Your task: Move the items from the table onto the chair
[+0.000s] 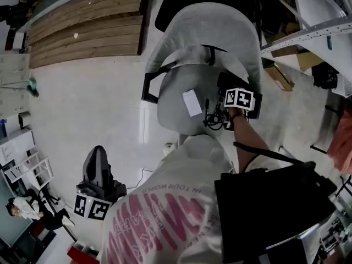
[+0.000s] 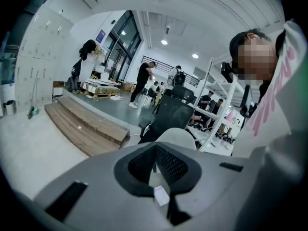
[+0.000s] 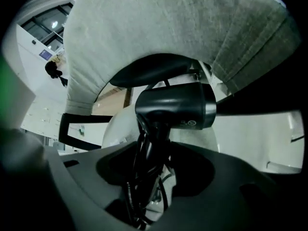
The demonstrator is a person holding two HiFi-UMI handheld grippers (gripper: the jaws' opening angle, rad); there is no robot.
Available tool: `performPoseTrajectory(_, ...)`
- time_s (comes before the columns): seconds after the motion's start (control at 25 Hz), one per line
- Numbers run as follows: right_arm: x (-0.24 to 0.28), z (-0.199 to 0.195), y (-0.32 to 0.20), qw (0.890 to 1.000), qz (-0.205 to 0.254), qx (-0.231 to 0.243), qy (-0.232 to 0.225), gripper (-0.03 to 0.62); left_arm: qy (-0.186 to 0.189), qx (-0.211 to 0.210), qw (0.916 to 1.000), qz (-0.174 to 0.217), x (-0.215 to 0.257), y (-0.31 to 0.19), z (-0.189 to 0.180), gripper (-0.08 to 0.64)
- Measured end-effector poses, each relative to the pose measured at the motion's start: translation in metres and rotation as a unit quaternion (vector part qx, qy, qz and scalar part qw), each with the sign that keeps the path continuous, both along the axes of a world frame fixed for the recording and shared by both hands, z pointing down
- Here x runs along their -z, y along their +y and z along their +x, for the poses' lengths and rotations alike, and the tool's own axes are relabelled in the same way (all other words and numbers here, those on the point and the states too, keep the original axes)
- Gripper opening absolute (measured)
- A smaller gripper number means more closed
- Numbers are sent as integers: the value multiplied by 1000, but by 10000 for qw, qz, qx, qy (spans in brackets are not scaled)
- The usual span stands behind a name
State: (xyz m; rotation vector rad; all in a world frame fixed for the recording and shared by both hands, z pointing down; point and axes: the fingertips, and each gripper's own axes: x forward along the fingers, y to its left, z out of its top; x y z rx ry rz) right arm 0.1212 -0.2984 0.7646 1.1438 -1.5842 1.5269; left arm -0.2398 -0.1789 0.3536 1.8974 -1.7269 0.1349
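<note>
My right gripper (image 1: 221,112) is shut on the handle of a black hair dryer (image 1: 213,114) whose cord is wound round the handle. It holds the dryer just over the right side of the grey chair's seat (image 1: 175,81). In the right gripper view the hair dryer (image 3: 175,107) stands up between the jaws of the right gripper (image 3: 150,158), under the grey backrest (image 3: 159,28). A white card (image 1: 192,102) lies on the seat. My left gripper (image 1: 98,154) hangs low at the left, away from the chair, shut with nothing in it (image 2: 155,150).
A black armrest (image 1: 148,84) sticks out on the chair's left. Wooden steps (image 1: 82,26) lie beyond the pale floor. Metal shelving (image 1: 308,32) stands at the right. A black office chair (image 2: 171,114) and several people are far off in the left gripper view.
</note>
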Motion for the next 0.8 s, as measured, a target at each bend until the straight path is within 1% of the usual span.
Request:
performPoseTrajectory(0.16,-18,-3,28,9990,-446,-5,26,219,-38,0,9998,-181,-4,-7,6,9)
performPoseTrajectory(0.24,-25,-8,39,9982,-589,-18,52,221,-51,-14,9997,-251,-4,-12,7,9)
performPoseTrajectory(0.4,-36,-14,43,9975,-694,-82,142,219,-113,-65,9991,-396,-7,-17,9,9)
performPoseTrajectory(0.56,-43,-16,49,9966,-782,31,267,219,-121,-222,9984,-497,-12,-21,14,9)
performPoseTrajectory(0.72,-43,-25,50,9972,-742,-38,62,222,-44,-385,9978,-529,-18,-21,15,9)
performPoseTrajectory(0.8,-40,-28,49,9979,-645,-91,-34,240,2,-520,9973,-518,-21,-20,17,9)
